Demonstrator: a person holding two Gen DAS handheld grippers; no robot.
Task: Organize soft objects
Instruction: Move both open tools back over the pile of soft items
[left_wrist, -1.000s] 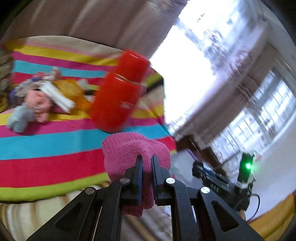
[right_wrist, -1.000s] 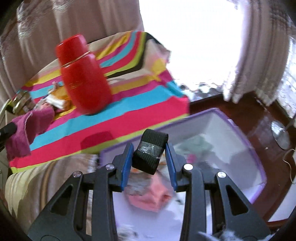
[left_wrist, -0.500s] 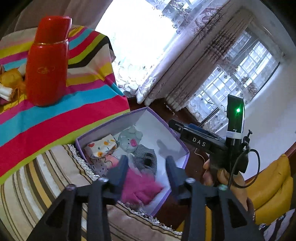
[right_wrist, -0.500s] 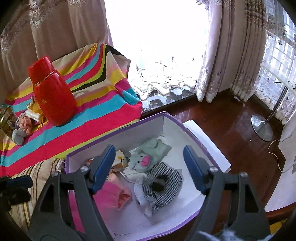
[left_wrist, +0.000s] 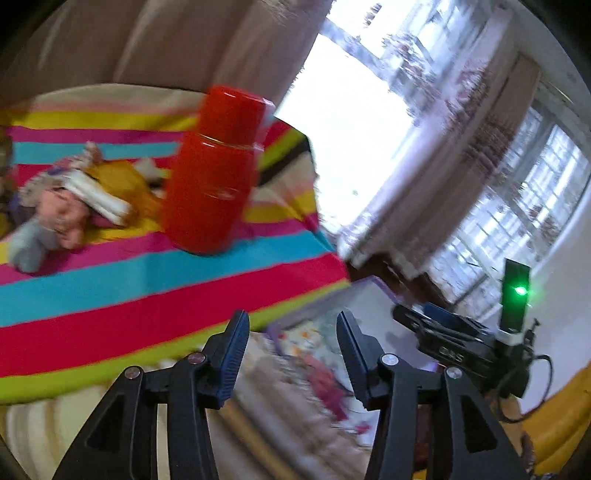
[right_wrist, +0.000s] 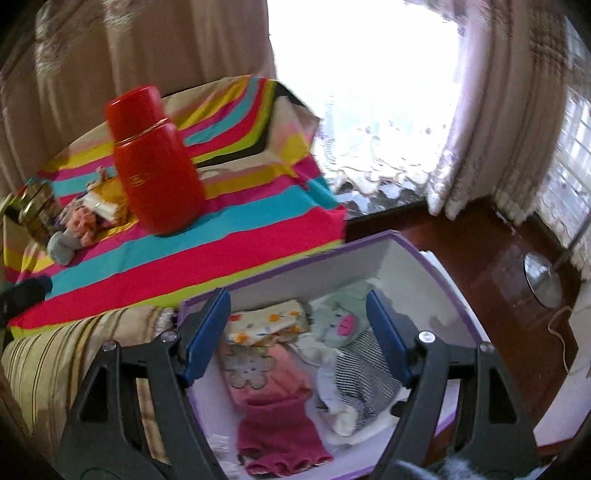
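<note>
A purple-edged white box (right_wrist: 373, 254) holds soft items: a magenta knit piece (right_wrist: 277, 432), a pink cloth (right_wrist: 273, 373), a spotted cloth (right_wrist: 266, 319), a pale green plush (right_wrist: 340, 319) and a checked cloth (right_wrist: 365, 380). My right gripper (right_wrist: 297, 336) is open and empty above the box. My left gripper (left_wrist: 290, 356) is open and empty near the striped cloth's front edge; the box (left_wrist: 369, 291) shows blurred behind it. A pile of small soft toys (left_wrist: 70, 206) lies on the striped cloth (left_wrist: 147, 291), also in the right wrist view (right_wrist: 81, 225).
A red flask (left_wrist: 214, 177) stands on the striped cloth beside the toy pile, also in the right wrist view (right_wrist: 155, 162). A striped beige cushion (right_wrist: 48, 365) lies left of the box. Curtains, a bright window and a lamp base (right_wrist: 543, 277) on the wooden floor lie beyond.
Both grippers opened and released their items into the box: the left dropped the magenta knit piece, the right the black roll. The left gripper then swung back toward the striped cloth.
</note>
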